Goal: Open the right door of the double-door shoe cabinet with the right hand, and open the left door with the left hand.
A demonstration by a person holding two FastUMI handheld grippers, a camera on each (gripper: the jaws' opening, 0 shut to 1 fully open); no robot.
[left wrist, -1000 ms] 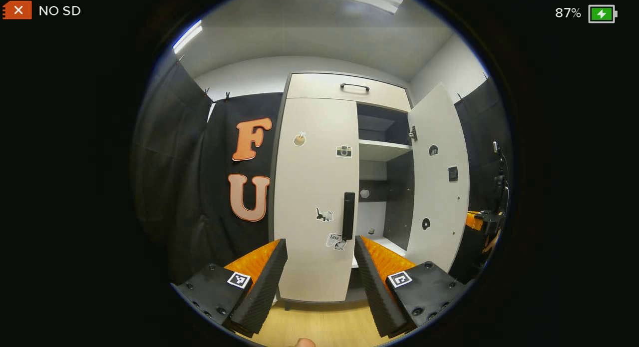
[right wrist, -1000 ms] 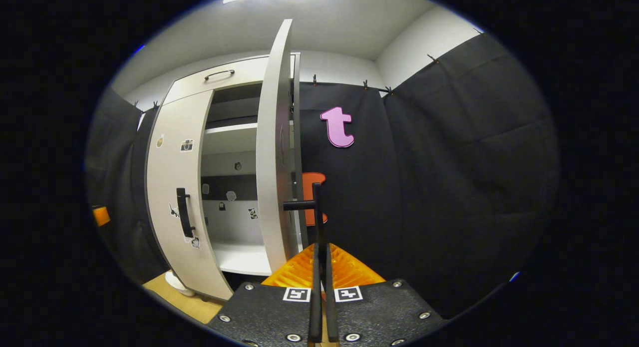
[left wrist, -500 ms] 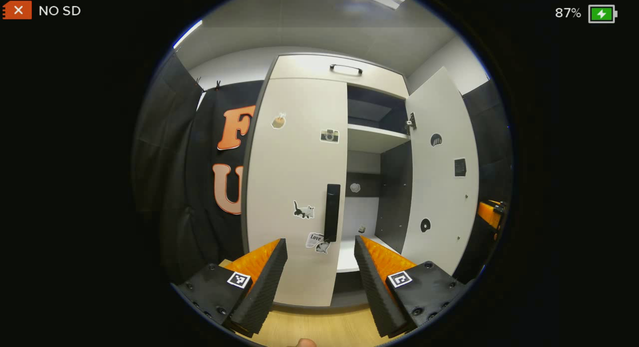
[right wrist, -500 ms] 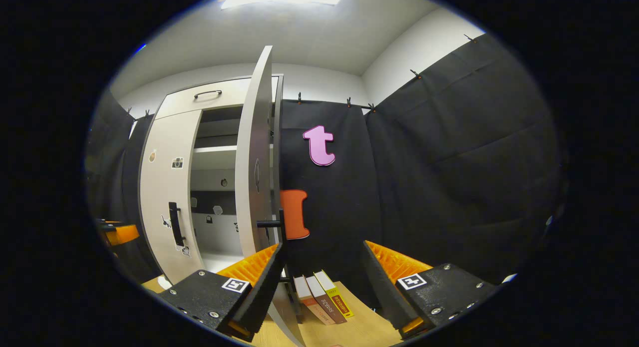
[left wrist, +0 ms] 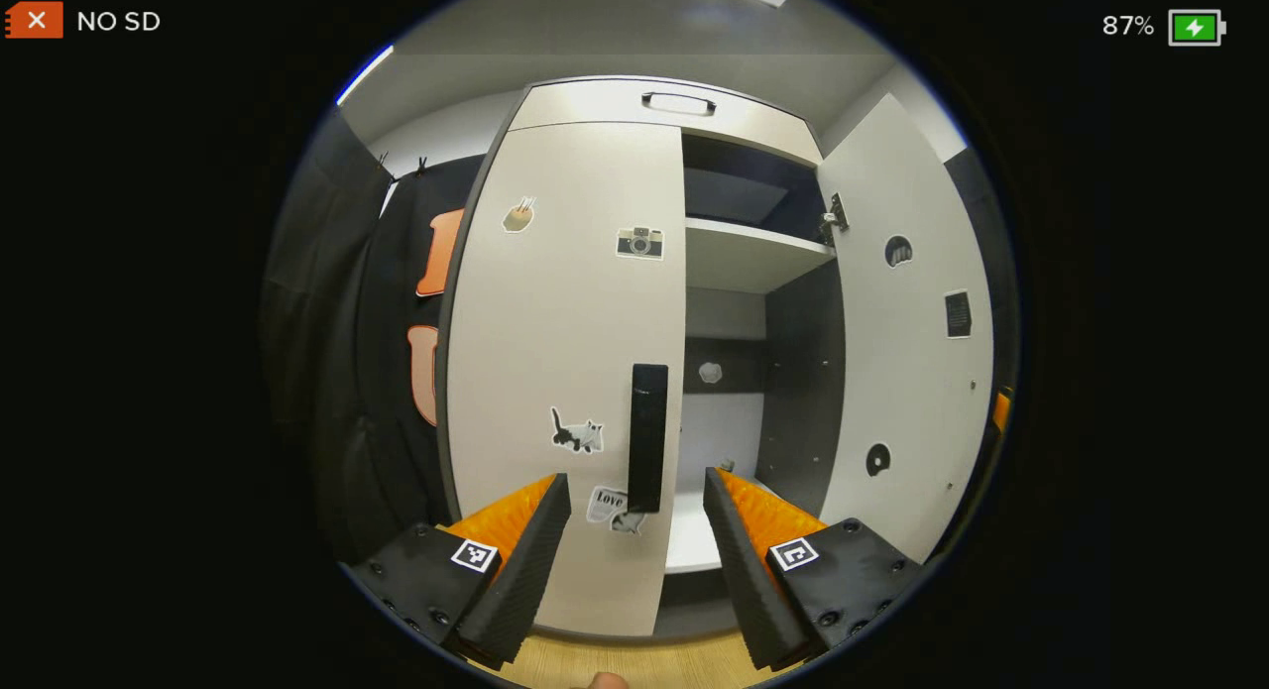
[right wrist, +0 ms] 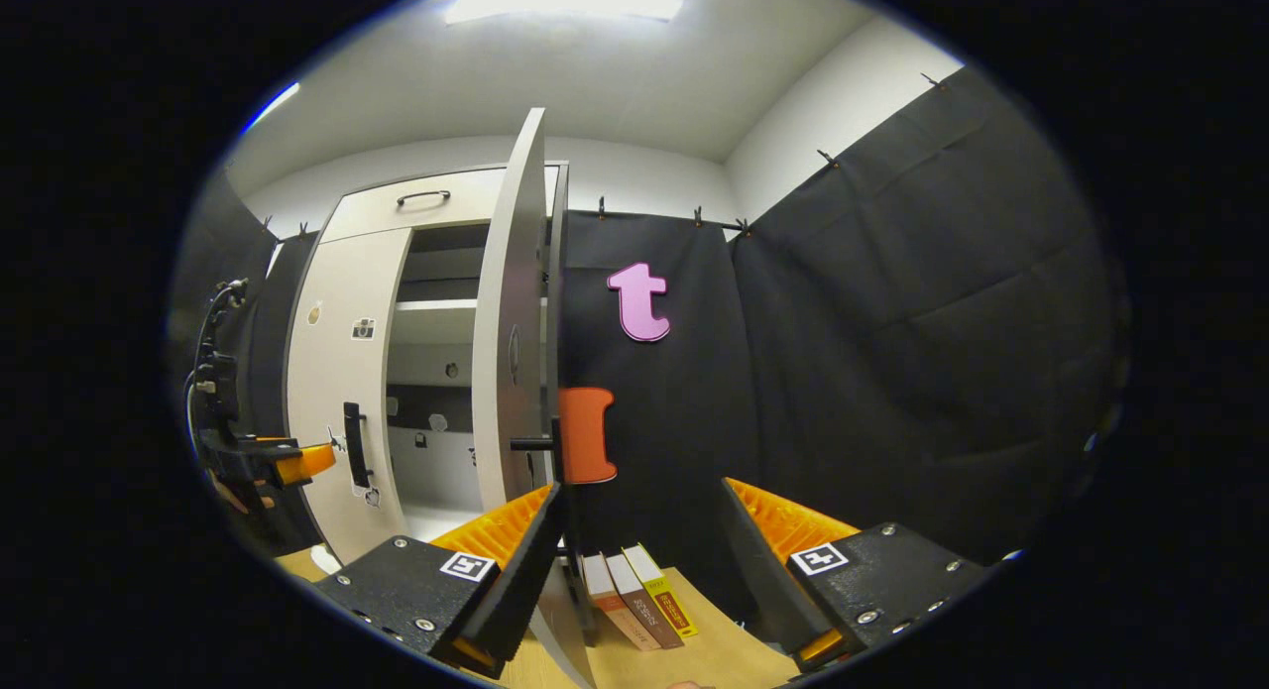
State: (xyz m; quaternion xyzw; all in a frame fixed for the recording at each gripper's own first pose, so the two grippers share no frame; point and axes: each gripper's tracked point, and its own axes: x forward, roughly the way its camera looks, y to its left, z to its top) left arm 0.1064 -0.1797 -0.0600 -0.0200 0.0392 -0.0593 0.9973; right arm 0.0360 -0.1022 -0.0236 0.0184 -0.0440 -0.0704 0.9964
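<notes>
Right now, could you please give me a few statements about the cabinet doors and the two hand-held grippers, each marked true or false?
1. The right door stands open, showing the shelf inside. True.
2. The left door is open too. False: it is shut, flush with the cabinet front.
3. The left hand-held gripper is open, with the left door's handle ahead between its fingers. True.
4. The right hand-held gripper is clamped on the right door's handle. False: it is open, with the handle beside its left finger.
5. Books lie on the floor beyond the right hand-held gripper. True.
</notes>
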